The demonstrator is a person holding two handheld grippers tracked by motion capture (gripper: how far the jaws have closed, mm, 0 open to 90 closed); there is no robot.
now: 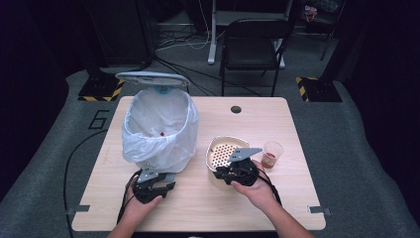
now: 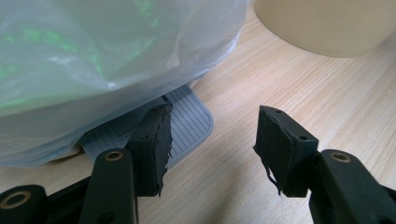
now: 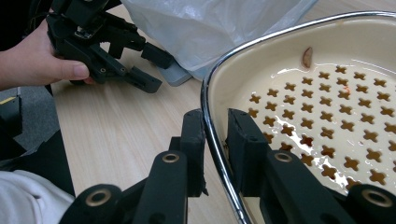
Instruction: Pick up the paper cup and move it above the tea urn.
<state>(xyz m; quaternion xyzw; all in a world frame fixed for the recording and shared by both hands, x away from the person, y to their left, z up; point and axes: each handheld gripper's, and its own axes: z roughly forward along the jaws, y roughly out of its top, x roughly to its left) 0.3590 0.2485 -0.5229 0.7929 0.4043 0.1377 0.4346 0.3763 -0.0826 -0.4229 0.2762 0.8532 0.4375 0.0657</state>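
A cream bowl with a chrome rim and a perforated, wet bottom sits right of centre on the table. My right gripper is shut on its near rim, one jaw inside and one outside. A small brown scrap sticks to the bowl's inner wall. The pedal bin, lined with a white bag, stands at the left with its lid up. My left gripper is open at the bin's foot, with one jaw on the grey ribbed pedal.
A clear plastic cup with red liquid stands just right of the bowl. A small red bit lies inside the bin. The wooden table has a cable hole at the back. A black chair stands beyond it.
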